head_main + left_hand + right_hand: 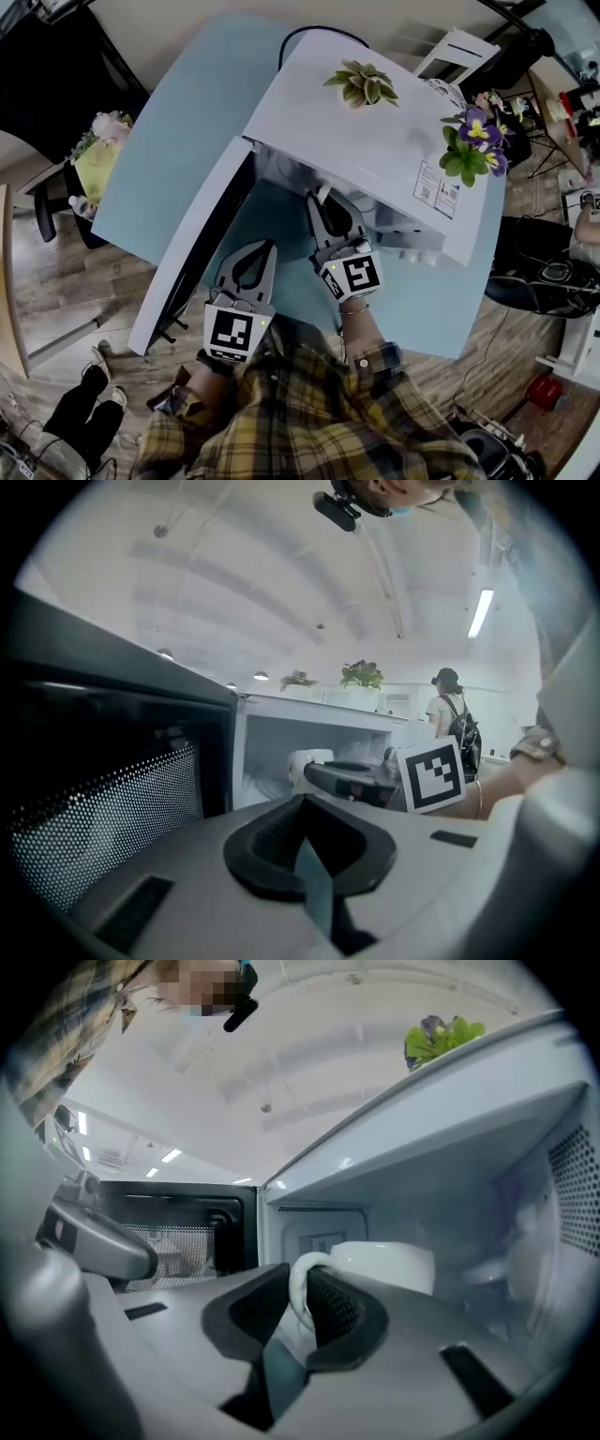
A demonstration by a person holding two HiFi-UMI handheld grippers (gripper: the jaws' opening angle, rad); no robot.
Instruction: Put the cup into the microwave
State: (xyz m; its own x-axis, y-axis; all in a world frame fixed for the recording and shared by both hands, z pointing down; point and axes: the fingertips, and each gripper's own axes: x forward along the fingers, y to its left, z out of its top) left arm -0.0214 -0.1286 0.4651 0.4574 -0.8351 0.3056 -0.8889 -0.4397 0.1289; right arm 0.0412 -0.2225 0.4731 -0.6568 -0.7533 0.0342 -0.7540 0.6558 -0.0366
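The white microwave (375, 141) stands on the blue table with its door (192, 244) swung out to the left. My right gripper (323, 202) reaches level into the cavity. In the right gripper view its jaws (300, 1283) pinch the handle of the white cup (384, 1265), whose body is inside the microwave cavity (450, 1185). The left gripper view shows the cup (305, 766) just past the right gripper (361, 780). My left gripper (258, 246) stays outside beside the open door (112, 789). It is shut (302, 803) and holds nothing.
Two potted plants (364, 82) (476, 141) sit on top of the microwave. The blue table (178, 141) stretches away to the left behind the door. A person with a backpack (450, 719) stands far off in the room. Chairs and gear surround the table.
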